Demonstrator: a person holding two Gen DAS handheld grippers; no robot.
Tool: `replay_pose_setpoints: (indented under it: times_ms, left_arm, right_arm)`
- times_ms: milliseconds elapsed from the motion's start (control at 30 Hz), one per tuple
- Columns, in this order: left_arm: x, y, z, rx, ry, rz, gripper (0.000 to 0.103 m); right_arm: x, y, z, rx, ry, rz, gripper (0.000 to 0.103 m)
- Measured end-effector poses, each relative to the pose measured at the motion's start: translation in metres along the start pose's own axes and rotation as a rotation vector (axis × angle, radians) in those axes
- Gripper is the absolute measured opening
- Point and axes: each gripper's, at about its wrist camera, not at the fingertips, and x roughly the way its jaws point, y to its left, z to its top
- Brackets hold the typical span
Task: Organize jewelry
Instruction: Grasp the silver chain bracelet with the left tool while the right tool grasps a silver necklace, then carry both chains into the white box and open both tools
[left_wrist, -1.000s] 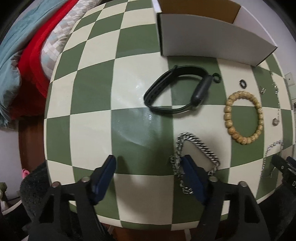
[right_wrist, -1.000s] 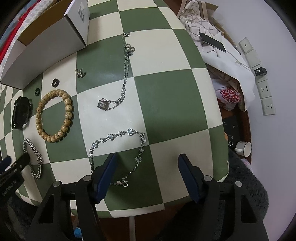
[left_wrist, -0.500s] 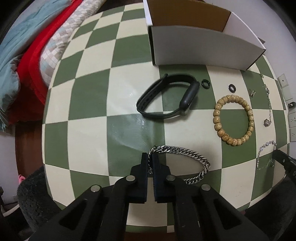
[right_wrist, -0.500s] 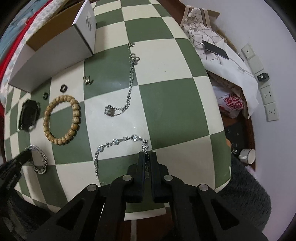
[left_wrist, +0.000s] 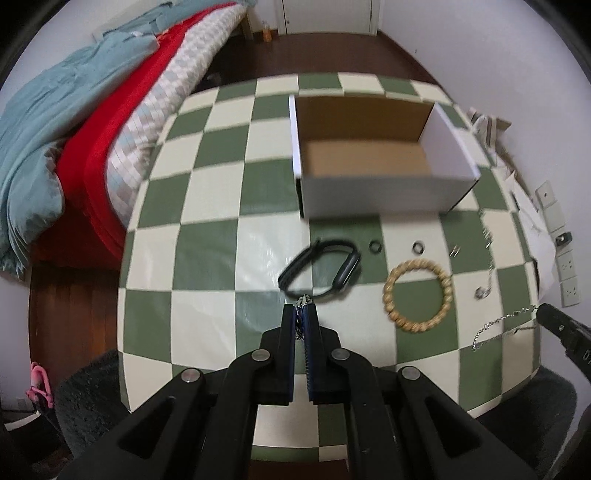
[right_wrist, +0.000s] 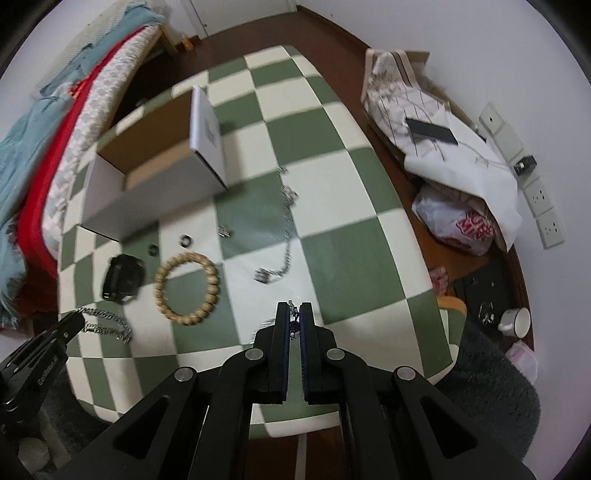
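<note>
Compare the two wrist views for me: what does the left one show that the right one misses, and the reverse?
Left only: the box's whole brown interior, and the right claw's thin chain hanging free. Right only: the left claw's chunky chain dangling, plus floor clutter and a cup. Both: the beaded bracelet, black band, two small rings and the pendant necklace on the checkered table; each claw shut on its chain.
</note>
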Motion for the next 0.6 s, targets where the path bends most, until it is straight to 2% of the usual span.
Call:
replay_pose_setpoints:
  times_ms: [233, 600]
  left_arm:
    - [-0.038, -0.004, 0.015, -0.013, -0.101, -0.007, 0.002]
    - [-0.081, -0.004, 0.053, -0.031, -0.219, -0.022, 0.002]
  right_arm:
    - [-0.035, 0.026, 0.011, -0.07, -0.074, 0.003, 0.005]
    - [-0.083, 0.067, 0.047, -0.156, -0.194, 0.026, 0.005]
